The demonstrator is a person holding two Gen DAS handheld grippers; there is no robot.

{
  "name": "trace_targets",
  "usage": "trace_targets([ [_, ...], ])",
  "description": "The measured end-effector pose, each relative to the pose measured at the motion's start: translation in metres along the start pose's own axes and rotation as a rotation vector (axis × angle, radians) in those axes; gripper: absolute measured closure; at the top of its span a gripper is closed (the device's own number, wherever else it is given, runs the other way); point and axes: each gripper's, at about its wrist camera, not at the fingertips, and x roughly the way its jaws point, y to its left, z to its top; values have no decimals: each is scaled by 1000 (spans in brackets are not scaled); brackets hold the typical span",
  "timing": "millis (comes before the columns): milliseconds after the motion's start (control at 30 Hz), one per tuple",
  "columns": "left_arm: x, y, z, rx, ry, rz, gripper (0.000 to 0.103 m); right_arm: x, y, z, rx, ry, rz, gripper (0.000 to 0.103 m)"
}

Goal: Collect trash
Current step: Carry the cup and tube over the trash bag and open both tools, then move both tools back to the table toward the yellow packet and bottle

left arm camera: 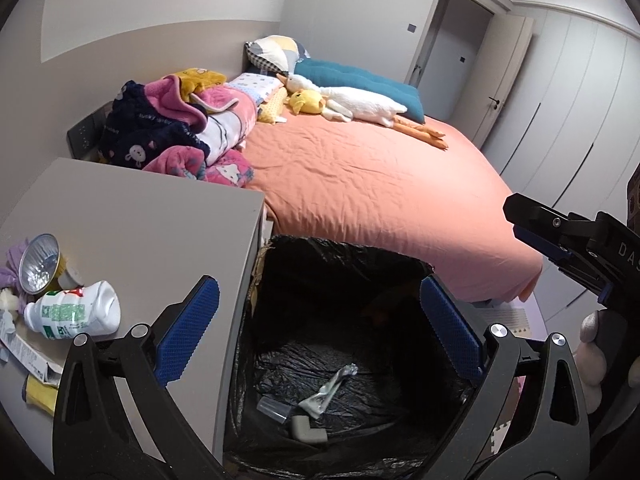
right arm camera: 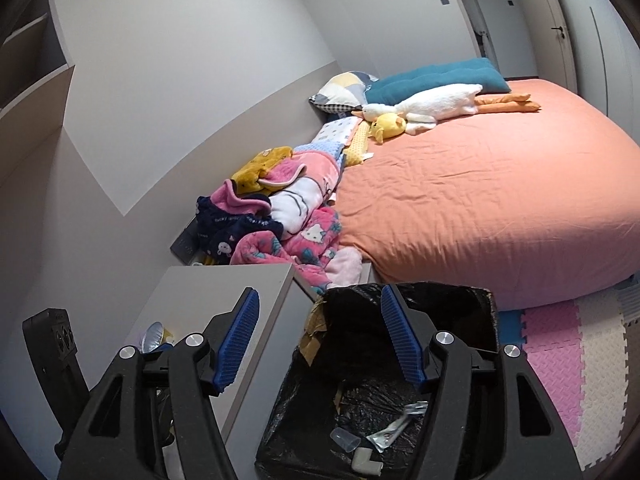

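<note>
Black liner fills the bin (left arm camera: pixel 340 264), where a wrapper (left arm camera: pixel 328 390) already lies. Both grippers, left (left arm camera: pixel 316 328) and right (right arm camera: pixel 320 340), hover above it, fingers apart and empty. Next, go left to the bottle (left arm camera: pixel 76 310) on the worktop (left arm camera: pixel 140 216), gripping across its body.

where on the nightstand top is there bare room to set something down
The nightstand is bare across its far half, toward the blanket pile, and along the edge next to the lined trash bin. The near left corner is crowded: foil cup, white bottle, flat carton.
</note>
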Motion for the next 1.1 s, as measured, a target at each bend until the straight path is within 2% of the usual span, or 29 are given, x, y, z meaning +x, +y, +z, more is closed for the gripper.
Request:
trace_targets([
  [400,-17,32,-9,-62,-20,53,6,19,35,-14,-75,60,79,36],
  [633,-32,58,-18,-97,-29,110,6,33,66,-27,-128,113,136,36],
  [1100,-64,119,-49,-241,-32,239,6,65,126,-56,-239,223,214,36],
])
